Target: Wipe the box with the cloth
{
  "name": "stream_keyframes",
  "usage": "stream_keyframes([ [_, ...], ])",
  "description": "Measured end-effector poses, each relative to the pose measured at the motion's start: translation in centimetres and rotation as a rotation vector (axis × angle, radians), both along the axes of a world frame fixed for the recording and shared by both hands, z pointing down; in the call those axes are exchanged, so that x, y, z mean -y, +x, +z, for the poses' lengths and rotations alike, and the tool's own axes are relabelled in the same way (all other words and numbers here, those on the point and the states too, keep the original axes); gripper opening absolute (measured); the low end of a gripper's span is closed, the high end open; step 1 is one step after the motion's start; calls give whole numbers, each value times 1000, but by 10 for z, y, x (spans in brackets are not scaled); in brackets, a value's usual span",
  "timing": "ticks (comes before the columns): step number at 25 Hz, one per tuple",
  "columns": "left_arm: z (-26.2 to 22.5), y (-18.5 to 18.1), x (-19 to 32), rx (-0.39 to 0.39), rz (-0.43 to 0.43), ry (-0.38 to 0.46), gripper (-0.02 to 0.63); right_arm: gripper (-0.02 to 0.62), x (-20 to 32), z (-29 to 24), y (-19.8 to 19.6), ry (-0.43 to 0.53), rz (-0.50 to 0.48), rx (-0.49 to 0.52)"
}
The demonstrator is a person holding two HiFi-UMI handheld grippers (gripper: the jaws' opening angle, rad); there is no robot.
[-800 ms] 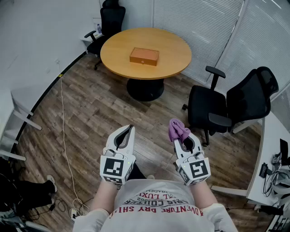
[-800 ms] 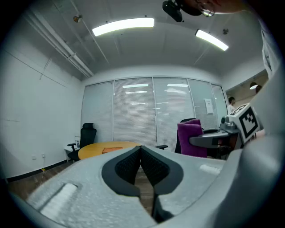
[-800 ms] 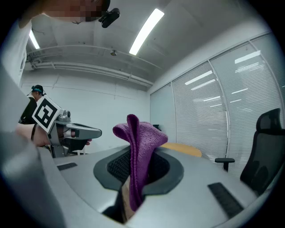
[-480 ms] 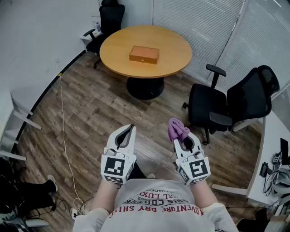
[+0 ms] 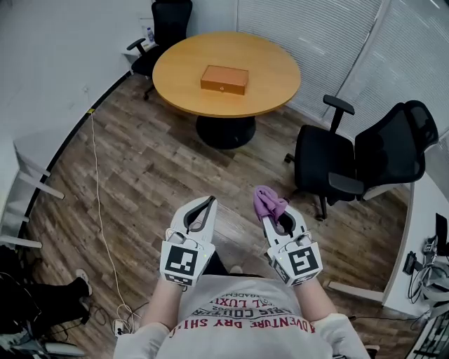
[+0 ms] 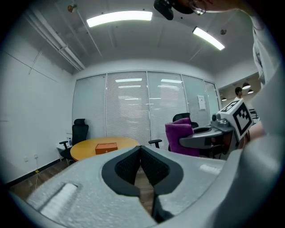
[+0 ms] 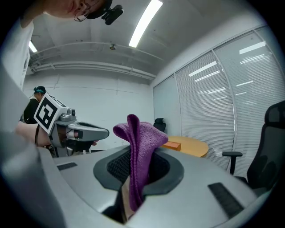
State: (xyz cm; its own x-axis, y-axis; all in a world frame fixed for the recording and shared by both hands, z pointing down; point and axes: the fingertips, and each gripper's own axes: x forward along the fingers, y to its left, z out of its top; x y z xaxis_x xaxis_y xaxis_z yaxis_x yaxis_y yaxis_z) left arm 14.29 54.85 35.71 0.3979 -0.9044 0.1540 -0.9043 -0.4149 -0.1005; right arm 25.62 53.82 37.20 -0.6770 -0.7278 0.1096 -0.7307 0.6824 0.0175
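Right tool (image 5: 272,218) pinches cloth (image 5: 268,202): looks soft, limp, light. Left tool (image 5: 207,205) closed, empty. Box (image 5: 224,79) likely rigid, on surface (image 5: 182,70).

One box (image 5: 224,79), one cloth (image 5: 267,202), one table (image 5: 270,84), two grippers (image 5: 208,201) (image 5: 275,219), two chairs (image 5: 172,14) (image 5: 319,161) at eleven and three o'clock.

A round wooden table (image 5: 270,70) stands on plank flooring (image 5: 140,175), black office chairs (image 5: 319,165) nearby, white blinds (image 5: 309,28) lining the wall.
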Motion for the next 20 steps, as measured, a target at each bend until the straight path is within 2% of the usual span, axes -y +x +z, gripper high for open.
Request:
stream_keyframes([
  [4,5,-13,18,-7,7,-14,9,74,20,4,-10,-15,1,5],
  [9,6,-41,55,-61,6,-32,9,75,60,11,-25,-77,36,30],
  [20,-6,-116,155,-60,57,-16,8,75,154,7,-95,-103,104,4],
])
